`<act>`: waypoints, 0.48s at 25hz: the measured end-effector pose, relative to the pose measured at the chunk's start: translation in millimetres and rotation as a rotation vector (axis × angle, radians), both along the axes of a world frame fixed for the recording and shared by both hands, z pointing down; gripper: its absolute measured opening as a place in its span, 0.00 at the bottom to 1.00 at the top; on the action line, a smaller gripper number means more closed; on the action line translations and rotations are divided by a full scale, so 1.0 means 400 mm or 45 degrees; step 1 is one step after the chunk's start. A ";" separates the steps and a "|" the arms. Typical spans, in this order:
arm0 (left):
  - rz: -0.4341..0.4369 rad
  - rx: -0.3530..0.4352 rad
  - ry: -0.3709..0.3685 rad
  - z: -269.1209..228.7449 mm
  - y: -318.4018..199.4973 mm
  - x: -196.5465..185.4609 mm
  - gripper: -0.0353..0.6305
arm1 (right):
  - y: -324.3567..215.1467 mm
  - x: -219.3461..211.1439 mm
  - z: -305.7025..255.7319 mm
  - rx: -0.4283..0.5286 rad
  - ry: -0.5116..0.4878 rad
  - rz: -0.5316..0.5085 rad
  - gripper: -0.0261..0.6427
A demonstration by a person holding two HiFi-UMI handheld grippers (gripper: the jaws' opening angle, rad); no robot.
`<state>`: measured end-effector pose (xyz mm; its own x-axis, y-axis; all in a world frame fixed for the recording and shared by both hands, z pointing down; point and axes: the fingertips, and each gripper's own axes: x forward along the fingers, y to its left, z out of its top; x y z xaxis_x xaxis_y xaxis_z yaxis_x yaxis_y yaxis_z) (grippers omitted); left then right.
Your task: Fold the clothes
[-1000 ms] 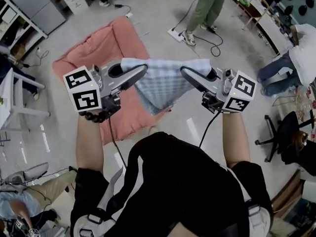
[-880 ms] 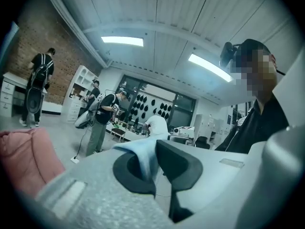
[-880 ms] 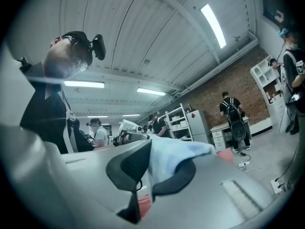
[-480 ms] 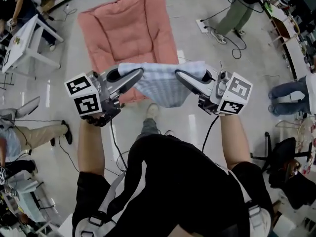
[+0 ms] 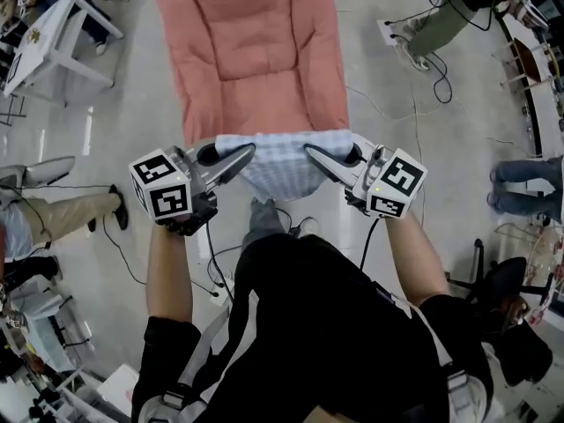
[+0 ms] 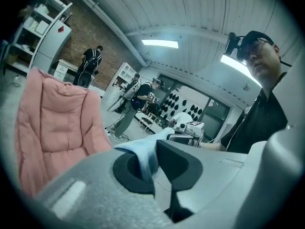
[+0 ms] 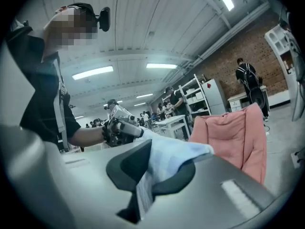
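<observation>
A pale blue checked garment (image 5: 284, 164) hangs stretched between my two grippers, in the air above the floor. My left gripper (image 5: 249, 151) is shut on its left top corner, and the cloth (image 6: 143, 151) shows pinched between the dark pads. My right gripper (image 5: 310, 152) is shut on the right top corner, where the cloth (image 7: 164, 163) spills out over the jaws. A pink padded mat (image 5: 254, 51) lies flat on the floor just beyond the garment. The garment's lower part hangs down and hides some of the floor.
A white table (image 5: 53, 29) stands at the upper left. People stand at the upper right (image 5: 445, 11) and a person sits at the left (image 5: 40, 218). Cables (image 5: 397, 104) trail over the floor right of the mat. An office chair (image 5: 507, 285) is at the right.
Both grippers have come down and drawn closer together with the garment. The pink mat now lies straight ahead and nearer in the head view.
</observation>
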<state>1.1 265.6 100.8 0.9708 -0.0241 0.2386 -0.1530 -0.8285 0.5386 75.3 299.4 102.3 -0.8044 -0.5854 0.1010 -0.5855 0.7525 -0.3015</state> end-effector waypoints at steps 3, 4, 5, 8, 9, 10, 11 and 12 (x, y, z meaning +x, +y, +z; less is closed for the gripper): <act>-0.016 -0.111 -0.004 0.127 -0.082 -0.039 0.09 | -0.076 -0.038 0.126 -0.125 0.016 0.024 0.06; -0.023 -0.149 -0.006 0.173 -0.119 -0.050 0.09 | -0.110 -0.050 0.170 -0.175 0.020 0.038 0.06; -0.026 -0.183 -0.015 0.218 -0.157 -0.057 0.09 | -0.144 -0.059 0.213 -0.227 0.022 0.054 0.06; -0.023 -0.236 -0.059 0.321 -0.276 -0.058 0.09 | -0.260 -0.063 0.321 -0.335 0.042 0.104 0.06; -0.020 -0.242 -0.067 0.344 -0.318 -0.052 0.09 | -0.304 -0.058 0.348 -0.352 0.054 0.118 0.06; -0.019 -0.253 -0.069 0.365 -0.360 -0.046 0.09 | -0.347 -0.052 0.371 -0.365 0.067 0.130 0.06; -0.019 -0.269 -0.065 0.384 -0.399 -0.040 0.09 | -0.388 -0.045 0.392 -0.378 0.080 0.143 0.06; -0.021 -0.288 -0.056 0.404 -0.437 -0.034 0.09 | -0.428 -0.038 0.412 -0.391 0.091 0.155 0.06</act>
<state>-12.6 90.8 262.2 0.9592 0.0189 0.2820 -0.1932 -0.6844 0.7030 59.9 128.4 267.0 -0.7149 -0.6103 0.3412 -0.6933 0.5558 -0.4587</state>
